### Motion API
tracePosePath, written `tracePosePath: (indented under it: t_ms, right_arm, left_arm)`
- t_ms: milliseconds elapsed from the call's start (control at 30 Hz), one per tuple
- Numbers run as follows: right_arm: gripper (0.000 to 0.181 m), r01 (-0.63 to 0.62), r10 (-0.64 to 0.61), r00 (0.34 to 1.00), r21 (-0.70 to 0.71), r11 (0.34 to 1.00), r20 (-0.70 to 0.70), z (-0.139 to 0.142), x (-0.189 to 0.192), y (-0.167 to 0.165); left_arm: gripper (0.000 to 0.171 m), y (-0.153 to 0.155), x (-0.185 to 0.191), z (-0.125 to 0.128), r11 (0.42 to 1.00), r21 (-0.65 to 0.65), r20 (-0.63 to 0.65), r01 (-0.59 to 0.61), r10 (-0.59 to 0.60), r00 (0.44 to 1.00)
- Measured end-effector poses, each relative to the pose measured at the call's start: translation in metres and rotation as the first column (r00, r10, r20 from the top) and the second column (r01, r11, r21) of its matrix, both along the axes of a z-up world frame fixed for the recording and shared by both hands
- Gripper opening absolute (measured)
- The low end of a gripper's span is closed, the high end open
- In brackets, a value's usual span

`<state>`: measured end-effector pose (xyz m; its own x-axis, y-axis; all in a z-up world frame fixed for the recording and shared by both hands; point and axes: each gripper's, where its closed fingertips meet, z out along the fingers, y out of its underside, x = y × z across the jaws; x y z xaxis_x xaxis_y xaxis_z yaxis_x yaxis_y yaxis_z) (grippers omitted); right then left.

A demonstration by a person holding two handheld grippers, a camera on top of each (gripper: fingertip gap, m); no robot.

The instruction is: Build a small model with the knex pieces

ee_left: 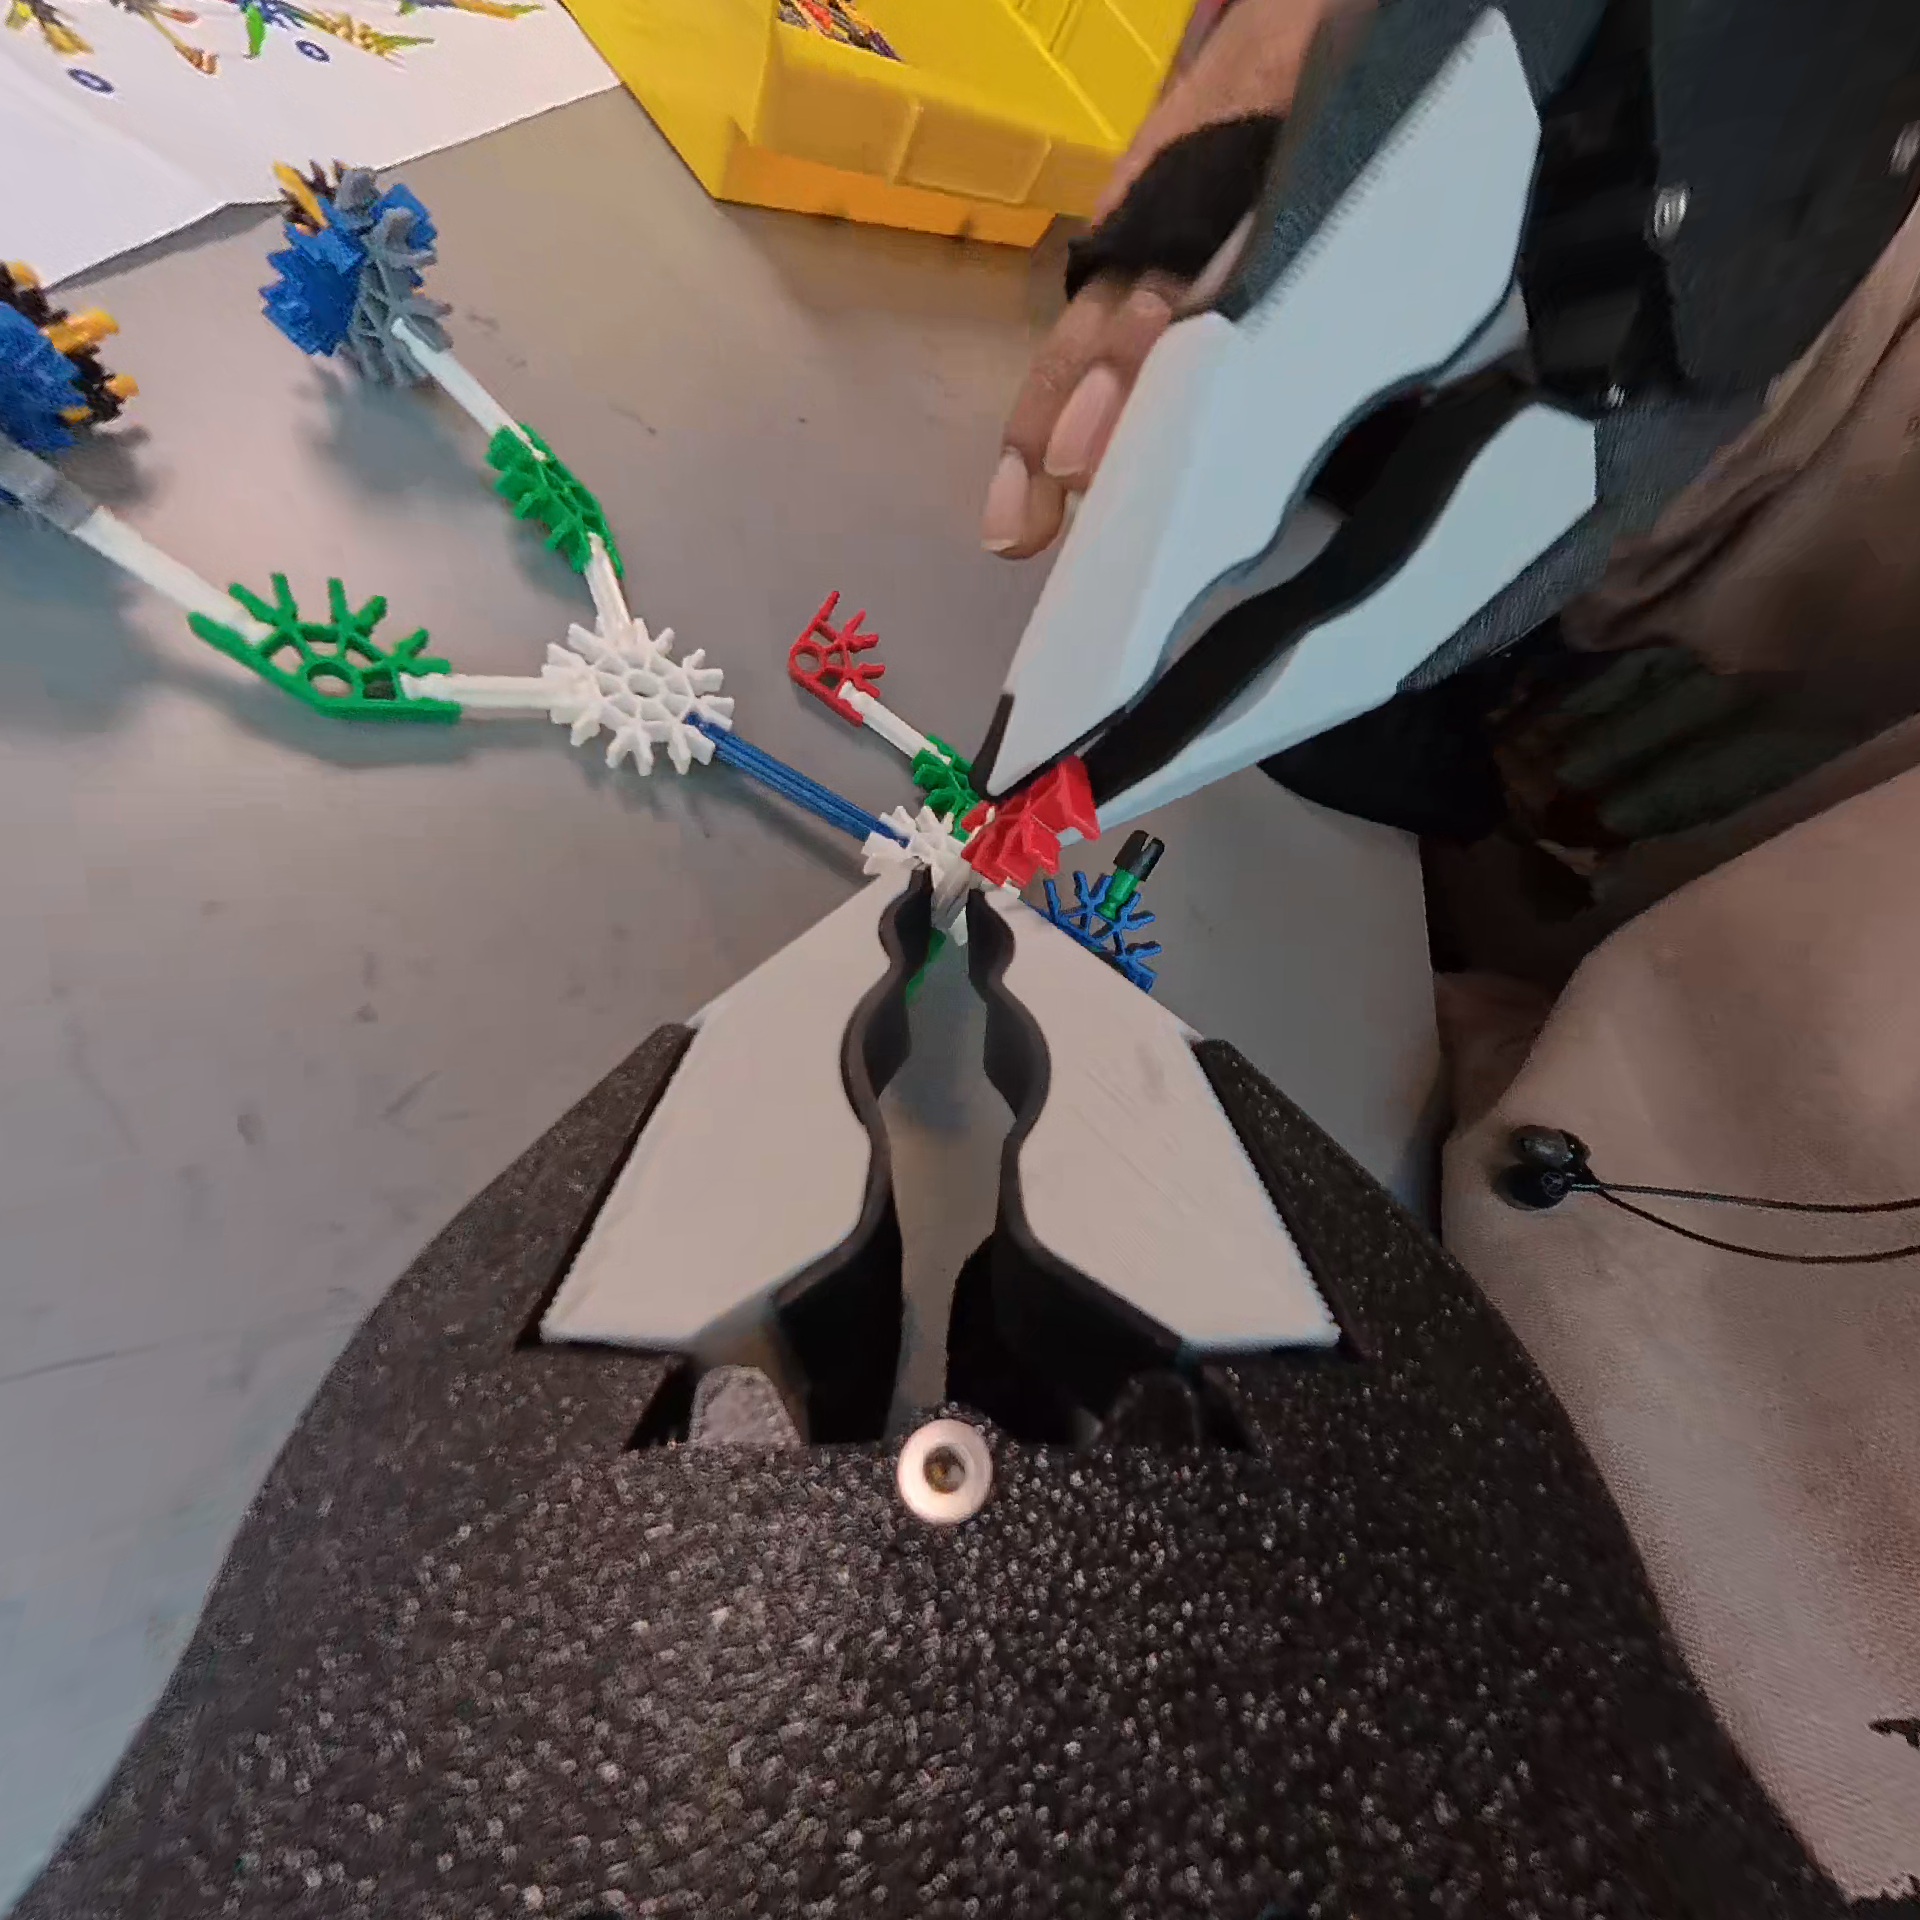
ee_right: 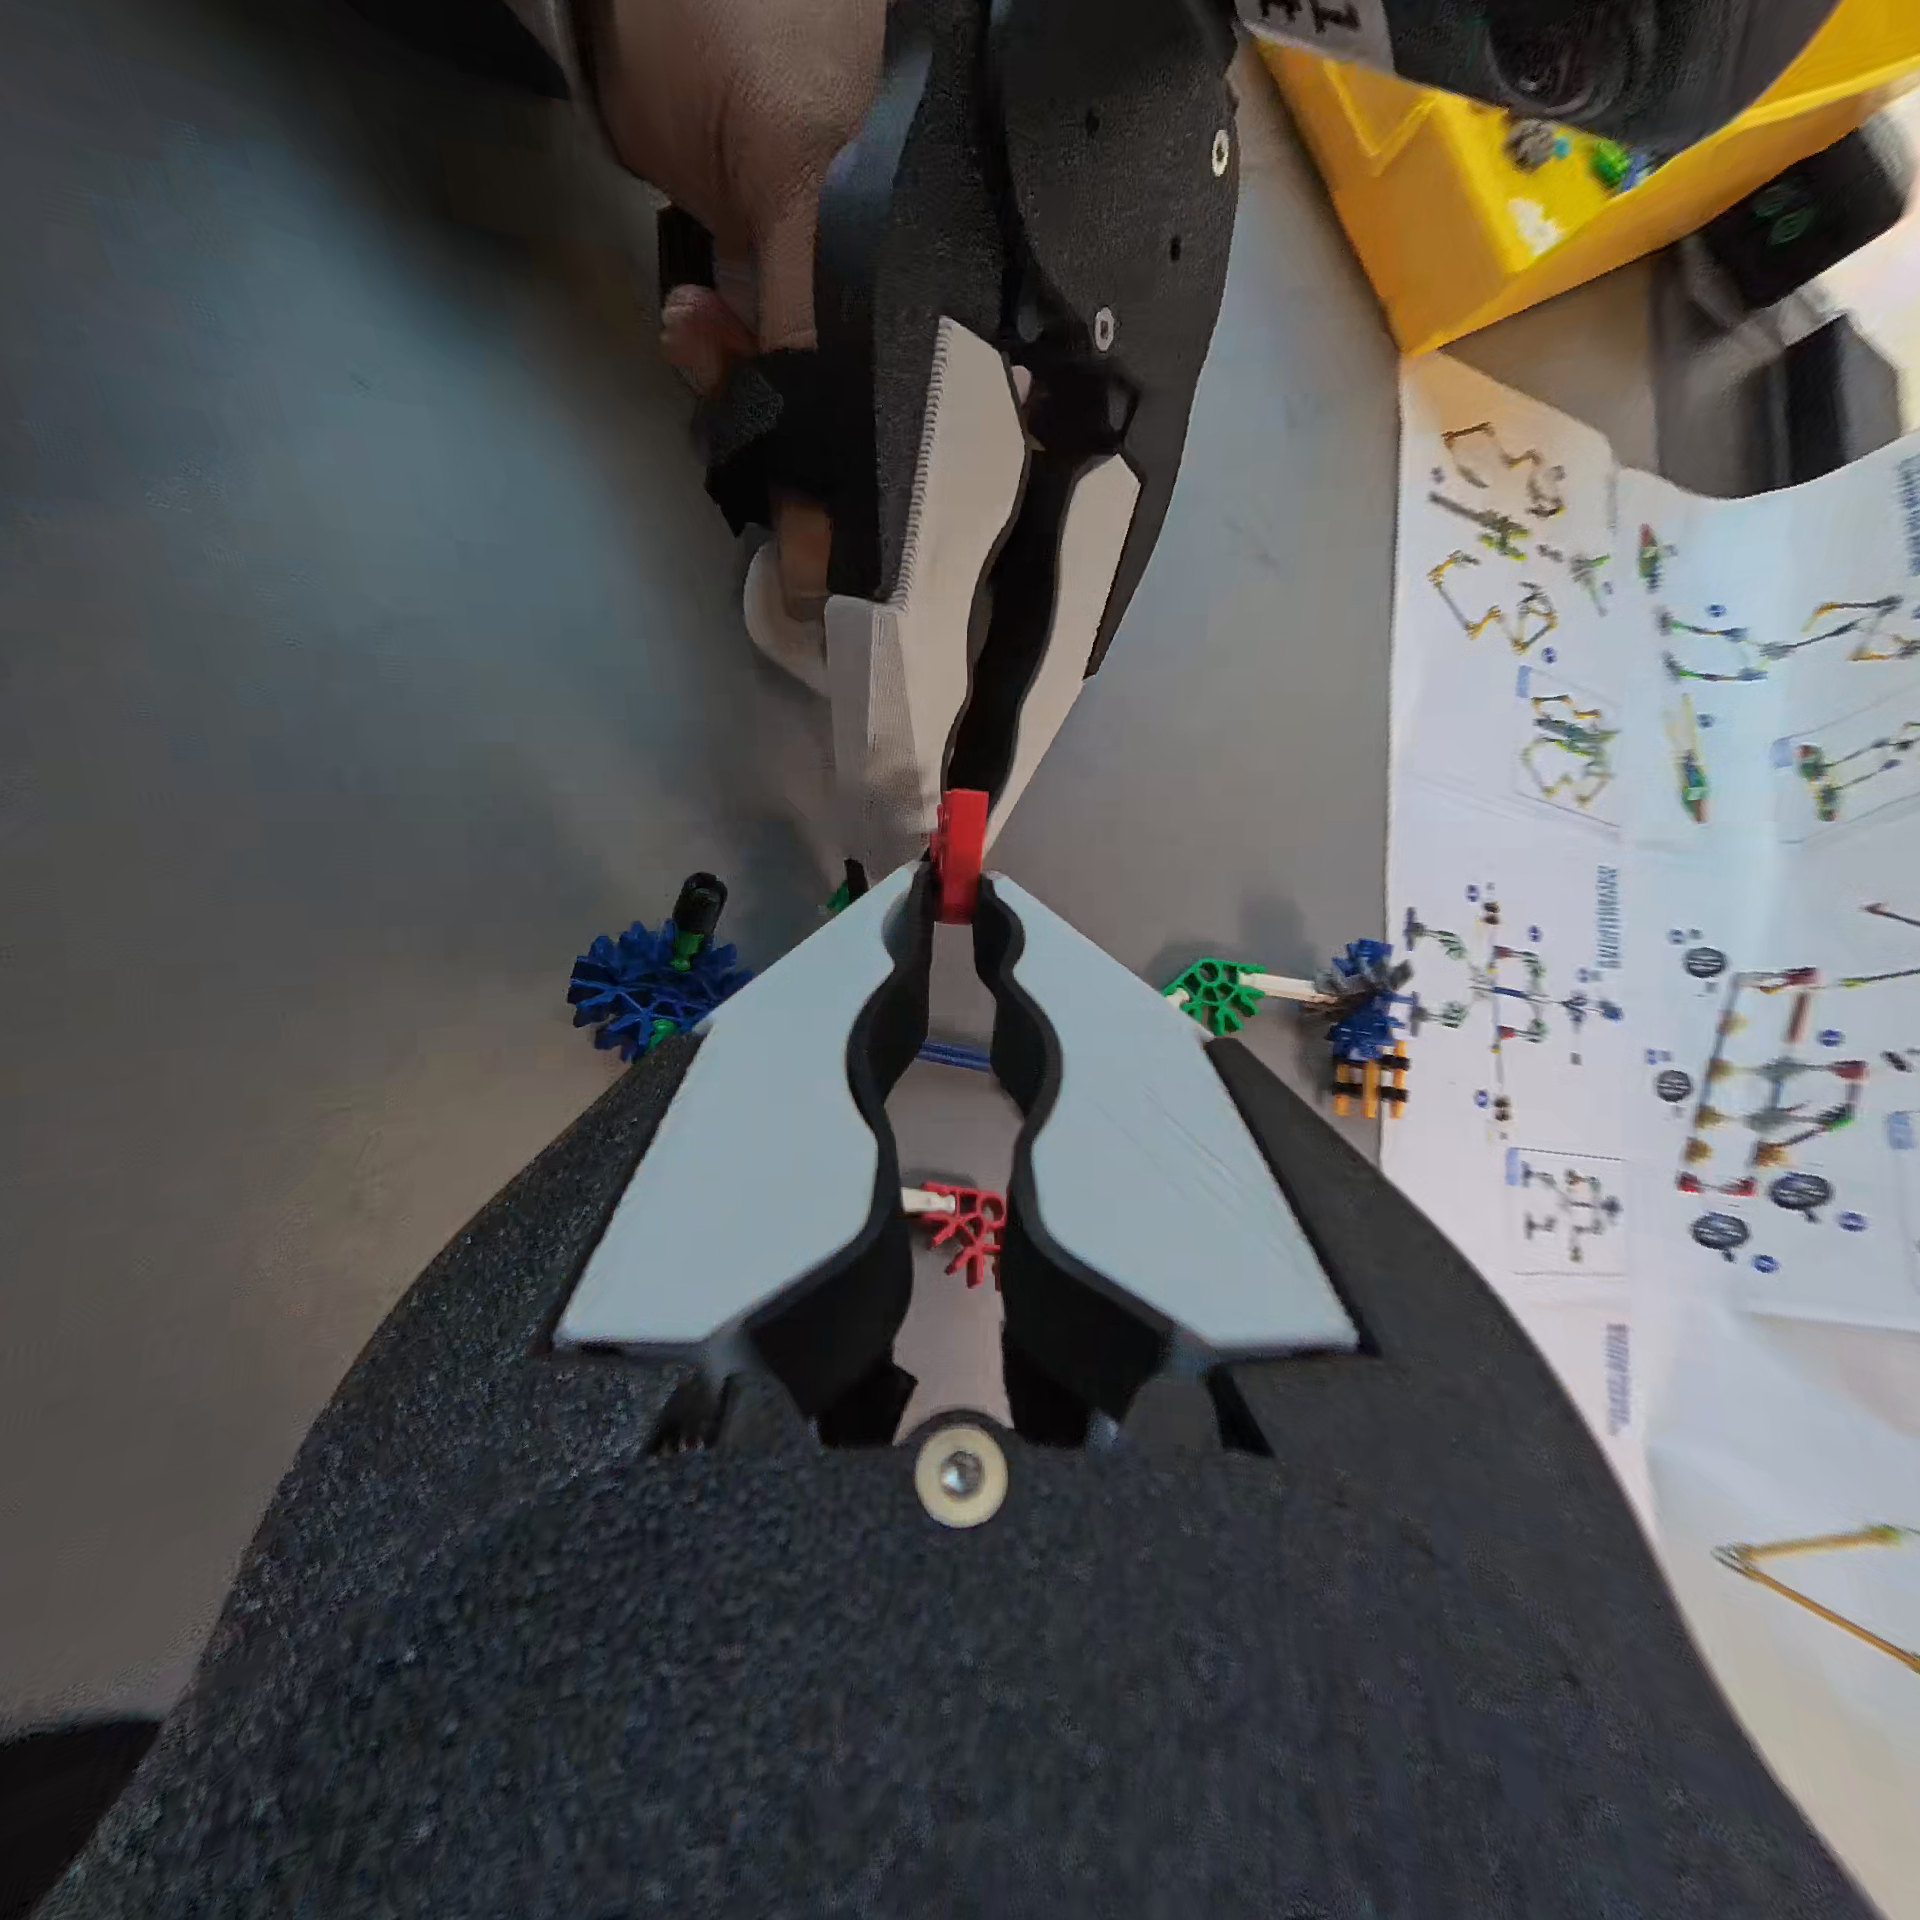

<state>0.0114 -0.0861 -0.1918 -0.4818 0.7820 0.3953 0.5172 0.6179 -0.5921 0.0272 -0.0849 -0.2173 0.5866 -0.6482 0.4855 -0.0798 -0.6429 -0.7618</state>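
Observation:
A rod-and-connector model lies on the grey table. A blue rod joins its large white connector to a small white connector. My left gripper is shut on the small white connector. My right gripper comes in from the upper right, shut on a red connector pressed against the white one. In the right wrist view, my right gripper pinches the red connector, and the left gripper meets it from above.
A blue connector with a green-black peg lies just right of the grippers. A red connector on a white rod lies close behind. A yellow bin and an instruction sheet sit farther off. Beige clothing is at the right. Only a small space, under 4 cm, lies between the two pairs of fingers.

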Motion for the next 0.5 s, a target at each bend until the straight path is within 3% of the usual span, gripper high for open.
tracePosePath:
  t_ms: [133, 200, 233, 267, 333, 500]
  right_arm:
    - [0.004, 0.069, -0.026, 0.982, 0.231, 0.970, -0.187, 0.002, -0.001, -0.002]
    - [0.003, 0.125, -0.022, 0.961, 0.363, 0.923, -0.275, 0.005, -0.002, 0.000]
    - [0.003, 0.137, 0.008, 0.949, 0.436, 0.889, -0.314, 0.008, -0.004, 0.000]
    - [0.004, 0.173, -0.011, 0.938, 0.441, 0.880, -0.346, 0.010, -0.007, 0.001]
    - [0.004, 0.197, 0.014, 0.907, 0.455, 0.869, -0.421, 0.021, -0.012, -0.001]
    - [0.004, 0.237, -0.136, 0.850, 0.140, 0.961, -0.509, 0.066, -0.008, 0.017]
  left_arm:
    - [0.004, 0.001, -0.001, 0.000, 0.999, -0.031, 0.024, -0.022, 0.023, 0.999]
    - [0.004, -0.002, 0.001, 0.002, 0.999, -0.039, 0.050, -0.015, 0.017, 0.999]
    - [0.004, -0.009, 0.011, 0.011, 0.997, -0.069, 0.137, 0.030, -0.020, 0.990]
    - [0.003, -0.015, 0.021, 0.012, 0.995, -0.080, 0.157, 0.056, -0.043, 0.987]
    - [0.004, -0.020, 0.030, 0.013, 0.997, -0.023, 0.071, 0.076, -0.075, 0.995]
    - [0.005, -0.016, 0.017, 0.020, 0.996, 0.035, 0.014, 0.079, -0.080, 0.997]
